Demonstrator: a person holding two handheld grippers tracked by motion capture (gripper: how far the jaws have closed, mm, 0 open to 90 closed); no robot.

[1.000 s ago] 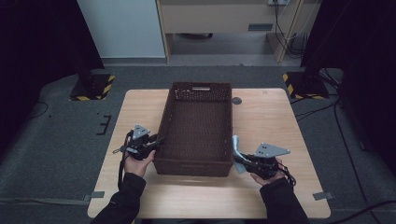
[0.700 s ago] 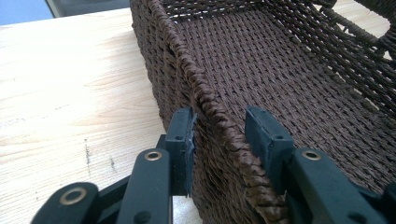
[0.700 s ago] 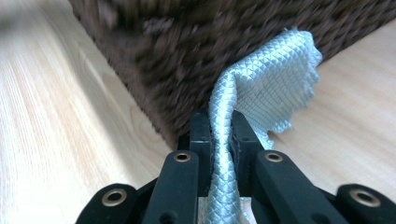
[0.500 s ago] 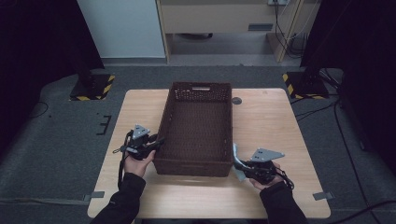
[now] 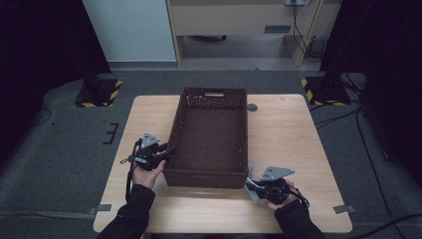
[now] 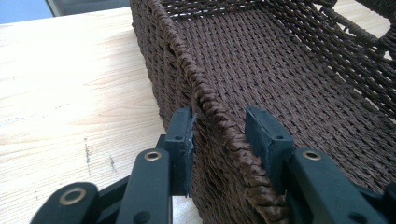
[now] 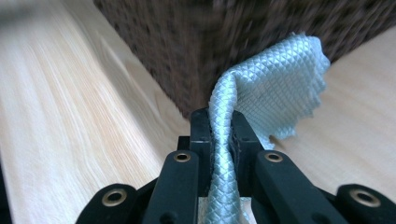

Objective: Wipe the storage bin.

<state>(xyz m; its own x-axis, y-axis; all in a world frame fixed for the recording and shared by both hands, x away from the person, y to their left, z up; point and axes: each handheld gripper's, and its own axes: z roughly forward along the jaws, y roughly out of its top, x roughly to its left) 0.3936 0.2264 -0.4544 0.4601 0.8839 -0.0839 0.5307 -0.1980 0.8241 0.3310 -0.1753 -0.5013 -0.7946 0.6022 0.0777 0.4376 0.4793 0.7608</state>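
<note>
While the right claw (image 7: 219,135) pinches a pale blue-green waffle-textured cloth (image 7: 275,88) tight between its jaws at the near right corner of the dark brown woven rectangular basket (image 5: 209,134), the cloth stands up from the light wooden desk (image 5: 288,129), probably ready for wiping. Farther left, the left claw (image 6: 219,135) straddles the basket's braided left rim, jaws partly apart with a gap on the inner side, seemingly to steady it. No writing or label is readable.
</note>
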